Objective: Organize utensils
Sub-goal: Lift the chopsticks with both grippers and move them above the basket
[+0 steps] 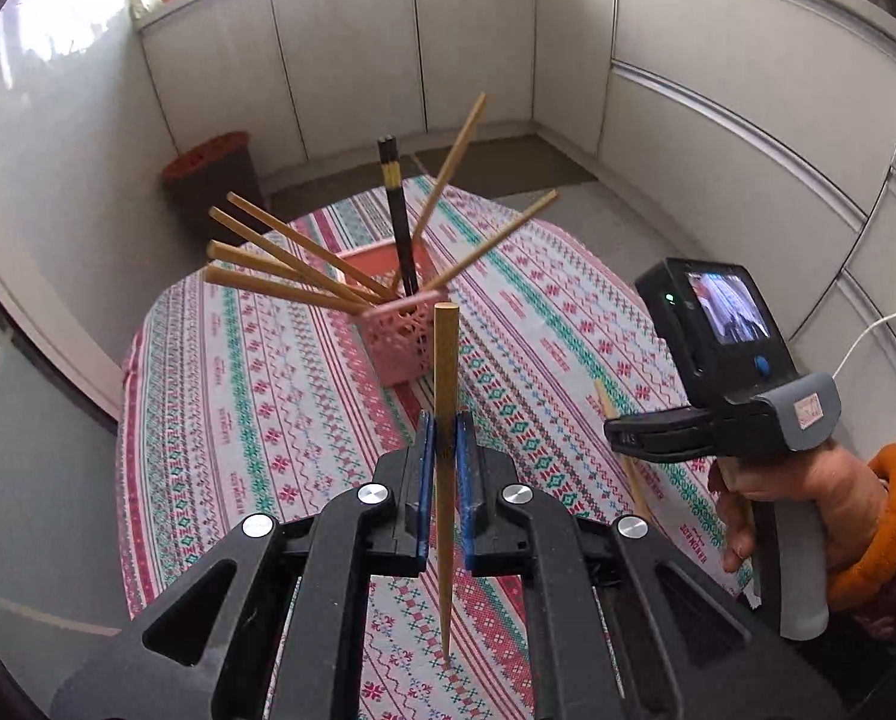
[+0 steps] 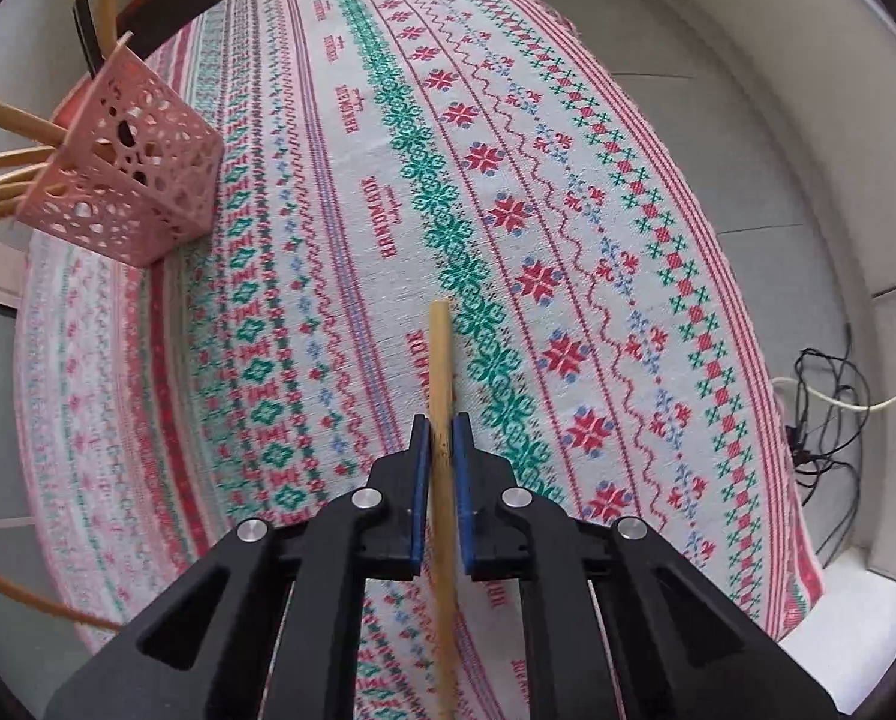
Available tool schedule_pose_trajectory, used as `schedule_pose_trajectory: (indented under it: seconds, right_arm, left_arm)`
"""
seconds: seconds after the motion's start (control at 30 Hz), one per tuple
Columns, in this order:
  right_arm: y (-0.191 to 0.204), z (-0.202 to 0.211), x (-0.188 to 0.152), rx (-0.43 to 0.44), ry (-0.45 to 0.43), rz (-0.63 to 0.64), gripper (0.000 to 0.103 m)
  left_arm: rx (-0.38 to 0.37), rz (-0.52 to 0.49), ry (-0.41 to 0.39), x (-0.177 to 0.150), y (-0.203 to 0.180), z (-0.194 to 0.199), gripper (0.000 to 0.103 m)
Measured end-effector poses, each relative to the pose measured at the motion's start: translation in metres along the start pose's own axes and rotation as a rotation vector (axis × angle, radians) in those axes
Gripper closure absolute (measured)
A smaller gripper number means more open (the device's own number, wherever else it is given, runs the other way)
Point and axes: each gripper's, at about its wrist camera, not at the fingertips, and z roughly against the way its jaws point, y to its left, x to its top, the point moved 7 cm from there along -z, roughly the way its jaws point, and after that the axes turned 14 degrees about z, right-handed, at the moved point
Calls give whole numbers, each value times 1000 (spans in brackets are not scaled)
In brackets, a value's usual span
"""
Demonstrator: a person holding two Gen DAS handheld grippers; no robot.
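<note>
1. While the left hand-held gripper (image 1: pixel 446 450) is pinching a wooden chopstick (image 1: pixel 446 396) between its blue pads, it is holding the stick nearly upright, blunt end up and thin tip hanging below the jaws. That looks like the way to carry it so it can drop tip-first into the holder.
2. Out to the side, the right hand-held gripper (image 2: pixel 442 444) is pressing its own pads together on a second wooden chopstick (image 2: pixel 439 360). This stick is running lengthwise through the jaws, its blunt end reaching out over the cloth. No gap is showing between pad and wood on either side.
3. A person's hand (image 1: pixel 808 498) in an orange cuff is gripping the handle of that right tool, seen from the left wrist view, and it is hovering low over the table edge nearest that hand.
4. Beyond both tools, the pink lattice basket (image 1: pixel 397 336) is standing on the patterned tablecloth (image 2: pixel 568 180), and it is already bristling with utensils: several wooden chopsticks (image 1: pixel 280 252) are fanning out to one side and a dark pair (image 1: pixel 397 210) is standing straighter at the back.
5. Judging by this, the sorting is well along. Apart from the basket, the cloth is showing no loose utensils in either view, so these two sticks may be the last.
6. Since the basket mouth is crowded with leaning sticks, each new one is probably needing a steep, careful entry, or it could catch on the others or tip the light basket.
</note>
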Motion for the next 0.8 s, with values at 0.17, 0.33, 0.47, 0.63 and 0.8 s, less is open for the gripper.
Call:
schedule_pose_trajectory:
  seconds: [0.17, 0.33, 0.47, 0.63, 0.8]
  right_arm:
    - [27, 58, 1, 93, -127, 123, 95]
    - [57, 128, 2, 147, -293, 257, 95]
    - [78, 170, 9, 197, -378, 305, 95]
    - [92, 229, 21, 236, -503, 296, 95]
    - [92, 295, 45, 267, -678, 255, 95]
  left_arm:
    - [-18, 29, -70, 15, 9, 30, 96]
    - [-20, 75, -167, 35, 24, 67, 96]
    - [-18, 112, -240, 53, 37, 93, 96]
    - [-8, 156, -331, 73, 52, 121, 96]
    - [-30, 212, -421, 94, 59, 156, 96]
